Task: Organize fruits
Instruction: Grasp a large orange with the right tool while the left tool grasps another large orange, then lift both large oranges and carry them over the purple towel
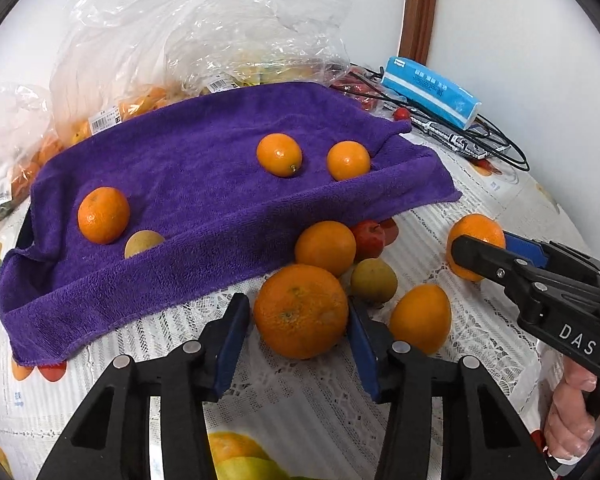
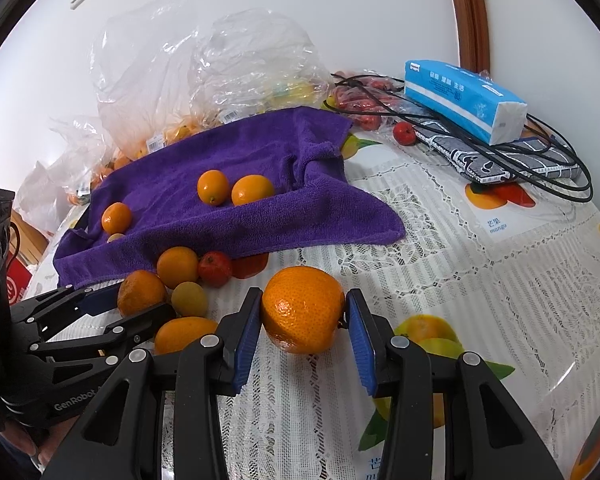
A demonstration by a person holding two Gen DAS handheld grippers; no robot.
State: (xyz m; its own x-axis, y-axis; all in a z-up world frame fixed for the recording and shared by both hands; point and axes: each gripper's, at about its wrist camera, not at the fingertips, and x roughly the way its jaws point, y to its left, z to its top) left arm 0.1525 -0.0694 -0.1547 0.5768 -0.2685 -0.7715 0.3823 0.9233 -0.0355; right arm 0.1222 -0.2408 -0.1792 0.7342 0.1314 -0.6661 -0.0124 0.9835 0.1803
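My left claw (image 1: 298, 305) stands narrow around the big orange (image 1: 300, 312) on the counter (image 2: 480, 288). One pad touches its skin and the other sits just off it, so I judge it is not gripped yet. My right claw (image 2: 302, 306) is clamped on a second orange (image 2: 302, 310), with both pads pressed to its sides, out on the counter well apart from the towel (image 1: 180, 184). Just beyond my left claw, a small heap is unsorted: two more oranges (image 1: 325, 248), a yellow-green fruit (image 1: 374, 280) and a red fruit (image 1: 368, 238), all bunched at the towel's front edge. Farther back, the towel holds three oranges (image 1: 279, 155) and one pale fruit (image 1: 144, 242), which looks like the sorted lot so far. Behind it, the bags (image 1: 140, 60) show more fruit inside. I judge the job is well short of half done. Both fruits at my claws, the heap and perhaps the bags are still to go.
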